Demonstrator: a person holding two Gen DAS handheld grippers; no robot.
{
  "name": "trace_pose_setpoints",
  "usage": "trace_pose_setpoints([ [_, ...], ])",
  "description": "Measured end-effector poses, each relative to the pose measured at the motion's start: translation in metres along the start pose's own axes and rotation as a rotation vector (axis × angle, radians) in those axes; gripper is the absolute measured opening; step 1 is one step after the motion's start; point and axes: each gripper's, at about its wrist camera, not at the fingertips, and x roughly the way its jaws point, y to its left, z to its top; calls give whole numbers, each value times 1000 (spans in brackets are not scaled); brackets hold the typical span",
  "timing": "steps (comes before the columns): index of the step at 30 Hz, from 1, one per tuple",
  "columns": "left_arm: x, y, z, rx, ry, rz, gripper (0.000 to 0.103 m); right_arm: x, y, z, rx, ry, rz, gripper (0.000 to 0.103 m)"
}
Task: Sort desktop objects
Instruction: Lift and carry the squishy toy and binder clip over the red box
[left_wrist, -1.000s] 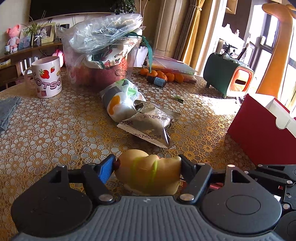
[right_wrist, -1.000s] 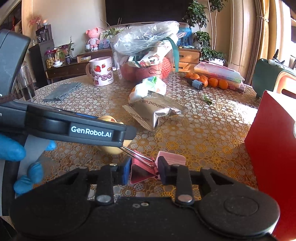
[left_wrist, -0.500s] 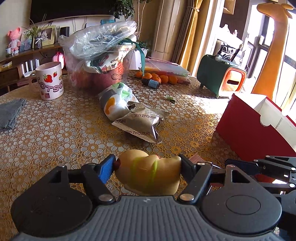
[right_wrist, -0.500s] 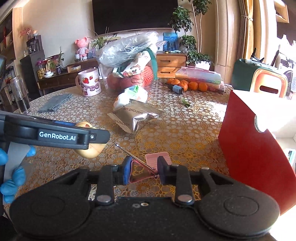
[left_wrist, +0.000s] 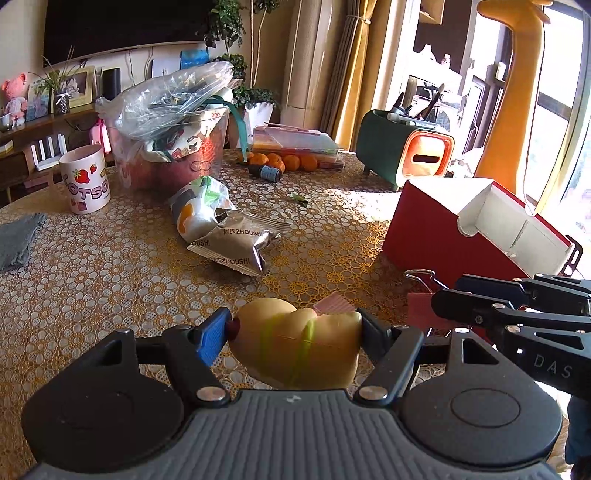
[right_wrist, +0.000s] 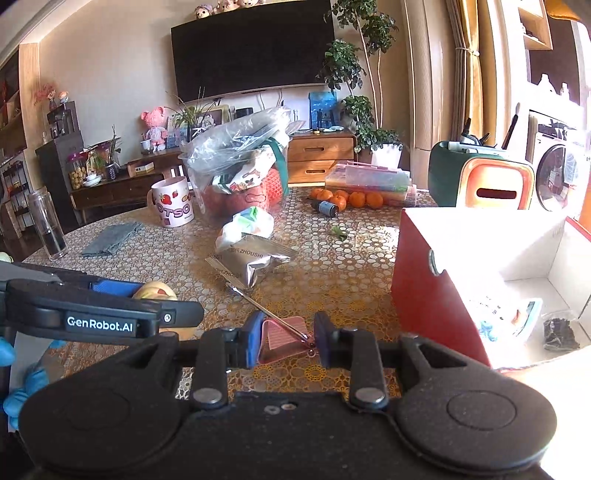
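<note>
The left gripper clamps a yellow toy and the right gripper clamps a pink clip, both lifted for deposit in the red box at 2 o'clock.

Red box, pink clip, yellow toy w/ green stripes.

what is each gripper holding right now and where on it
The left gripper pinches a yellow squishy toy across its two ends. The right gripper clamps a pink binder clip across the sides of its body, wire handle pointing forward.
</note>
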Motion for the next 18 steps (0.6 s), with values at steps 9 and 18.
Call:
trace_pose_setpoints([
  [9, -21, -44, 9, 54, -36, -48, 73, -39, -20, 5, 22, -72, -13, 29],
  [18, -24, -90, 19, 107, -52, -93, 73, -63, -49, 13, 42, -135, -42, 29],
])
